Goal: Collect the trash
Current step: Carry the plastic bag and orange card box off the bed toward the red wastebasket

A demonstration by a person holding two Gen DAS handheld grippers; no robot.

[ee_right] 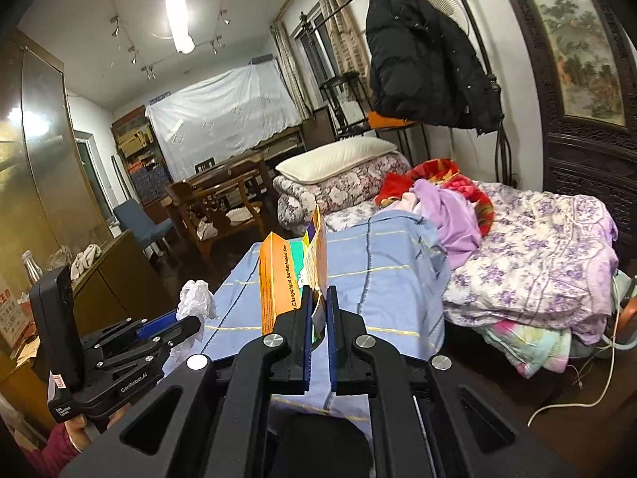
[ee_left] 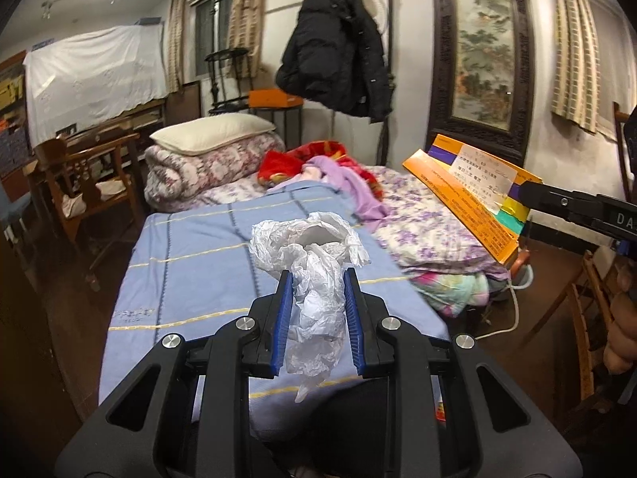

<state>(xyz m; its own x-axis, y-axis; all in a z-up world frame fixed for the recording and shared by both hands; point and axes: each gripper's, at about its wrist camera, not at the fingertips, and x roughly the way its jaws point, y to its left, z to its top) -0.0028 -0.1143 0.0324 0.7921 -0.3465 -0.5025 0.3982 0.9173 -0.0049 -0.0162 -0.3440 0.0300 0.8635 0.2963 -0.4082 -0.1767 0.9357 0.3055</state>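
Note:
My left gripper (ee_left: 318,279) is shut on a crumpled white tissue (ee_left: 314,263), held up above the blue checked bedsheet (ee_left: 191,263). The tissue bulges out past the blue pads and hangs down between them. My right gripper (ee_right: 319,292) is shut on the end of an orange cardboard box (ee_right: 284,275), flattened and with its flaps open, also above the bed. In the left wrist view that orange box (ee_left: 473,195) sticks out from the right gripper (ee_left: 529,199) at the right edge. The right wrist view shows the left gripper (ee_right: 191,320) and its tissue (ee_right: 195,298) at lower left.
The bed carries a pillow (ee_left: 211,135) on a folded floral quilt, red and lilac clothes (ee_left: 338,175), and a purple floral blanket (ee_right: 533,255). A black jacket (ee_left: 338,51) hangs on the frame. Wooden chairs (ee_left: 83,183) stand left of the bed; a white cable (ee_right: 573,394) lies on the floor.

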